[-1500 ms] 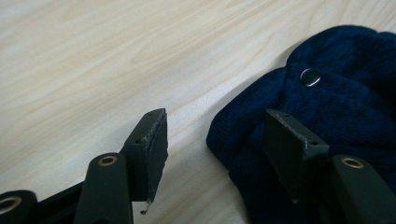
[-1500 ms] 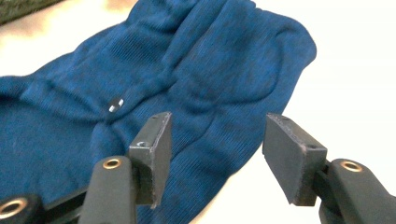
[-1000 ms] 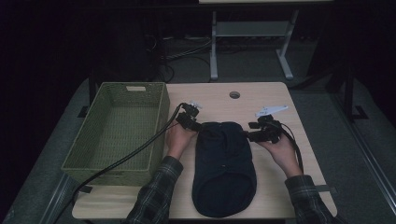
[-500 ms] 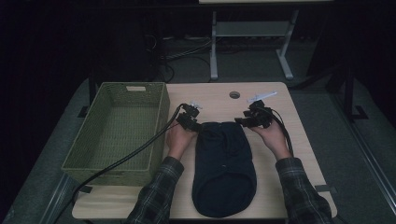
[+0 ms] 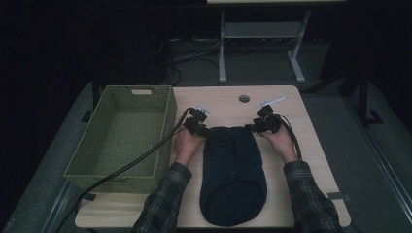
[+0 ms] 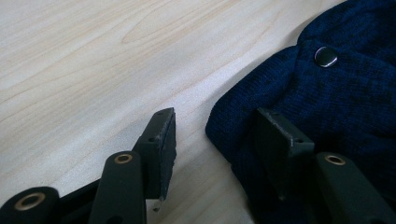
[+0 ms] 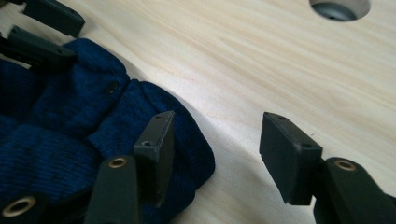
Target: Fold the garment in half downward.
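Plainly, both the left gripper (image 6: 212, 140) and the right gripper (image 7: 215, 149) stood half open, just closing astride far corners of the navy knit garment (image 5: 233, 170) lying flat on the table (image 5: 291, 104), gripping nothing yet, so a shallow bite risked slipping off.

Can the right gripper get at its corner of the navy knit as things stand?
Probably yes: the right gripper sits open at the navy knit corner, one jaw over the fabric, one over bare table, nothing between.

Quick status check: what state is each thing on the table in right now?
Navy knit garment: flat on the table, snap button unfastened.
Green basket: upright, empty.
Left gripper: open, straddling the garment's corner edge.
Right gripper: open, astride the other top corner.
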`<move>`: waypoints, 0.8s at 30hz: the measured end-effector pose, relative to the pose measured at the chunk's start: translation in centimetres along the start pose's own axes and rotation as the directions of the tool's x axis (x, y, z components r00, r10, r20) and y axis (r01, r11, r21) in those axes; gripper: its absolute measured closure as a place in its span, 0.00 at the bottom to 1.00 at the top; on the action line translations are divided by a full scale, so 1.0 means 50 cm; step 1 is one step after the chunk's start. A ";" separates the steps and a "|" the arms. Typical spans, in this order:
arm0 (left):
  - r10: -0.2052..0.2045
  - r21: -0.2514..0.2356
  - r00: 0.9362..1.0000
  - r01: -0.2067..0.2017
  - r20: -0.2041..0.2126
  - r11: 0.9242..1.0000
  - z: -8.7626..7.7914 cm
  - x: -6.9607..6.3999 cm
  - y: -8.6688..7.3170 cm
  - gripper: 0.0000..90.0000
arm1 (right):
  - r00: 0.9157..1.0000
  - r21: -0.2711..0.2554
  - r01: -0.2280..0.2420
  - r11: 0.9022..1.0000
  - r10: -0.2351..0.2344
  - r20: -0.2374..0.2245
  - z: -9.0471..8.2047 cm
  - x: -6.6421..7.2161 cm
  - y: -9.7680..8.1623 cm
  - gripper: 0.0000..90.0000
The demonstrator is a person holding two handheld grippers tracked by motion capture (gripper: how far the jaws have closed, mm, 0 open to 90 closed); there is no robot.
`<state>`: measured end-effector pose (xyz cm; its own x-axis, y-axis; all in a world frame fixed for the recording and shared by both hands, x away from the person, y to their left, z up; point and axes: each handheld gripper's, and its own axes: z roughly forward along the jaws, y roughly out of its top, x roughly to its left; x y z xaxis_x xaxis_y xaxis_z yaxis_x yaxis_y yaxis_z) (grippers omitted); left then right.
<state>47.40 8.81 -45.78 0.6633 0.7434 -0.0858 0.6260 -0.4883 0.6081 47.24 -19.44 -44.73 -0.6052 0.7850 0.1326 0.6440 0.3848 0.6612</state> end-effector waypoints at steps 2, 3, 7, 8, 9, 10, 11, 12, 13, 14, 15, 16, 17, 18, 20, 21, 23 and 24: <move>-0.001 0.000 1.000 0.001 0.006 1.000 0.000 0.000 0.000 0.56 | 1.000 0.016 -0.004 1.000 0.004 0.000 0.008 -0.001 -0.002 0.51; -0.002 -0.002 1.000 0.002 0.011 1.000 0.000 0.000 0.000 0.57 | 1.000 0.022 -0.006 1.000 0.006 -0.013 0.013 -0.001 -0.004 0.51; -0.009 -0.003 1.000 0.009 0.024 1.000 0.001 0.001 0.000 0.60 | 1.000 0.041 0.004 0.999 -0.002 -0.030 0.023 0.002 -0.007 0.54; -0.011 -0.002 1.000 0.011 0.029 1.000 0.001 0.001 0.000 0.62 | 1.000 0.046 0.009 0.999 -0.007 -0.028 0.023 0.002 -0.007 0.55; -0.016 -0.001 0.999 0.016 0.035 1.000 0.001 0.001 0.000 0.63 | 0.999 0.053 0.013 0.999 -0.011 -0.033 0.025 0.002 -0.008 0.56; -0.020 0.000 0.999 0.020 0.040 1.000 0.001 0.001 0.000 0.65 | 0.999 0.059 0.011 0.998 -0.009 -0.039 0.026 0.002 -0.009 0.57; -0.027 0.000 0.999 0.027 0.044 1.000 0.001 0.001 0.000 0.66 | 0.999 0.062 0.009 0.998 -0.006 -0.046 0.027 0.002 -0.010 0.58; -0.027 0.007 0.998 0.027 0.056 1.000 0.000 0.002 0.000 0.69 | 0.998 0.066 0.005 0.998 -0.001 -0.057 0.028 0.001 -0.012 0.61; -0.032 0.007 0.998 0.031 0.056 0.999 0.000 0.001 0.000 0.72 | 0.998 0.069 0.003 0.998 0.001 -0.065 0.029 0.001 -0.012 0.63; -0.030 0.010 0.998 0.030 0.056 1.000 0.000 0.000 0.000 0.74 | 0.997 0.073 0.000 0.997 0.005 -0.071 0.030 0.001 -0.013 0.65; -0.033 0.010 0.998 0.032 0.058 0.999 0.000 -0.001 0.000 0.75 | 0.997 0.078 -0.002 0.997 0.008 -0.075 0.031 0.003 -0.012 0.69; -0.036 0.011 0.997 0.035 0.069 0.999 -0.001 -0.001 0.001 0.77 | 0.997 0.081 0.003 0.997 0.004 -0.079 0.032 0.005 -0.012 0.73; -0.036 0.011 0.997 0.036 0.069 0.999 -0.001 -0.002 0.000 0.80 | 0.997 0.086 0.014 0.996 -0.007 -0.080 0.033 0.009 -0.011 0.77; -0.038 0.011 0.997 0.038 0.070 0.999 -0.001 -0.003 0.000 0.83 | 0.997 0.092 0.018 0.996 -0.011 -0.078 0.033 0.013 -0.010 0.80; -0.040 0.013 0.997 0.040 0.064 0.999 -0.002 -0.005 0.000 0.86 | 0.997 0.096 0.029 0.995 -0.022 -0.073 0.033 0.019 -0.008 0.85; -0.042 0.013 0.997 0.041 0.064 0.999 -0.002 -0.005 0.000 0.87 | 0.997 0.099 0.033 0.995 -0.026 -0.069 0.033 0.021 -0.007 0.88; -0.055 0.012 0.997 0.054 0.060 0.998 -0.003 -0.006 0.000 0.89 | 0.998 0.101 0.039 0.994 -0.033 -0.059 0.033 0.024 -0.006 0.90; -0.060 0.014 0.997 0.059 0.058 0.998 -0.004 -0.006 0.001 0.90 | 0.998 0.104 0.039 0.994 -0.034 -0.054 0.032 0.026 -0.005 0.91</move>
<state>47.15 8.67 -45.55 0.6472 0.7437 -0.1676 0.6699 -0.4498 0.5906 47.07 -17.74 -45.90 -0.6506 0.7445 0.1497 0.6653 0.4637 0.5851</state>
